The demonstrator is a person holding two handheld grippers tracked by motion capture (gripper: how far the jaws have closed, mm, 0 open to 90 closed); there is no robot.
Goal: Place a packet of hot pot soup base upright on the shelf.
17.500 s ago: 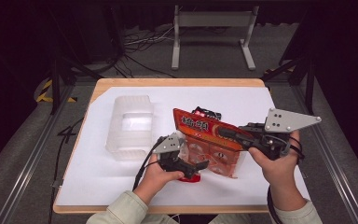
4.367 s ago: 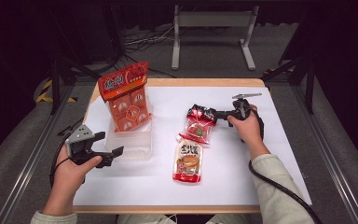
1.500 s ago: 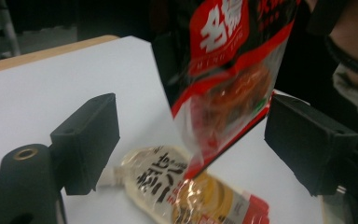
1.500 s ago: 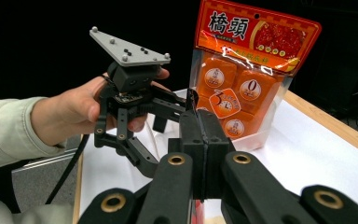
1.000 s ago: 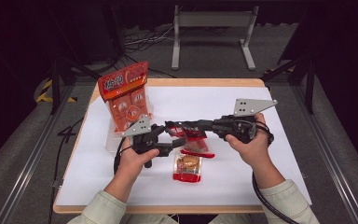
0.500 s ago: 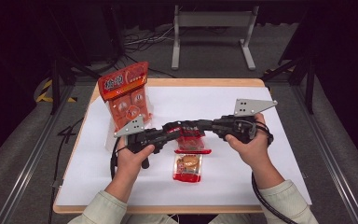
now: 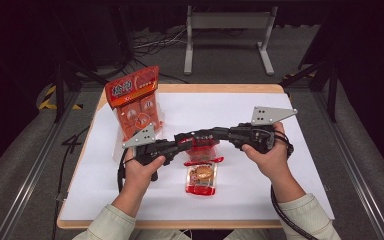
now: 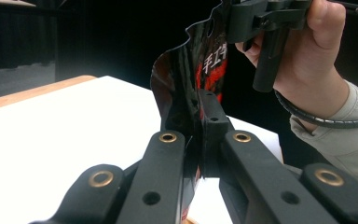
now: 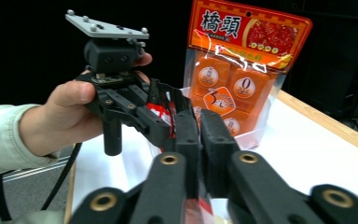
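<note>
Left gripper and right gripper: both clamped on one small red-and-black foil snack sachet, held above the white table, the left jaws having just closed. Step, apparently: tearing it open over the second orange sachet; next calls for pulling apart.

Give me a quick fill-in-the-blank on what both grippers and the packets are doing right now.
1. The left gripper and right gripper both clamp the same small ____ packet.
2. A second small packet lies flat on the ____ table.
3. The big orange bag stands ____ in the clear tub.

Missing words: red; white; upright
</note>
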